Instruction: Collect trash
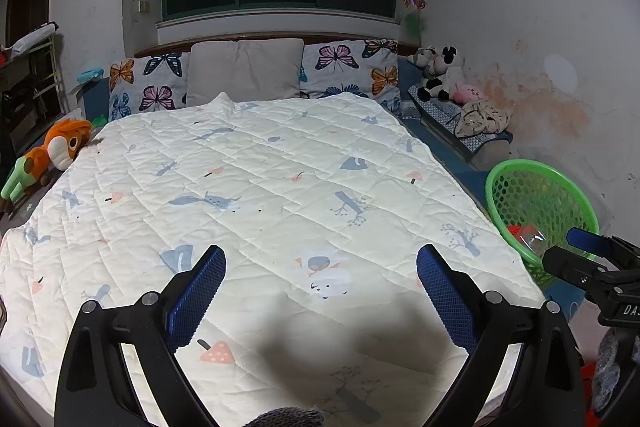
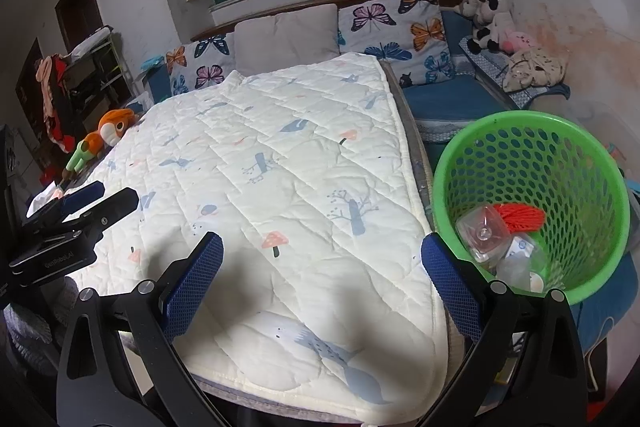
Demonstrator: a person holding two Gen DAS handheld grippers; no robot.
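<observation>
A green mesh basket (image 2: pixel 532 131) stands beside the bed's right edge. Inside it lie a clear plastic container (image 2: pixel 482 233), an orange net (image 2: pixel 520 215) and pale wrappers (image 2: pixel 520 267). My right gripper (image 2: pixel 322 259) is open and empty over the quilt's near right part, its right finger close to the basket's rim. My left gripper (image 1: pixel 320 275) hangs open and empty over the white quilt (image 1: pixel 260 195). The basket (image 1: pixel 540 203) shows at the right of the left wrist view, with the right gripper's fingers (image 1: pixel 588 241) in front of it. The left gripper (image 2: pixel 86 197) appears at the left edge of the right wrist view.
Butterfly pillows (image 1: pixel 348 67) and a grey pillow (image 1: pixel 244 71) line the headboard. An orange plush toy (image 1: pixel 64 147) lies at the bed's left edge. Plush animals (image 1: pixel 440 71) and a spotted cloth (image 1: pixel 480 115) sit on a blue bench along the right wall. A shelf (image 2: pixel 92 79) stands at left.
</observation>
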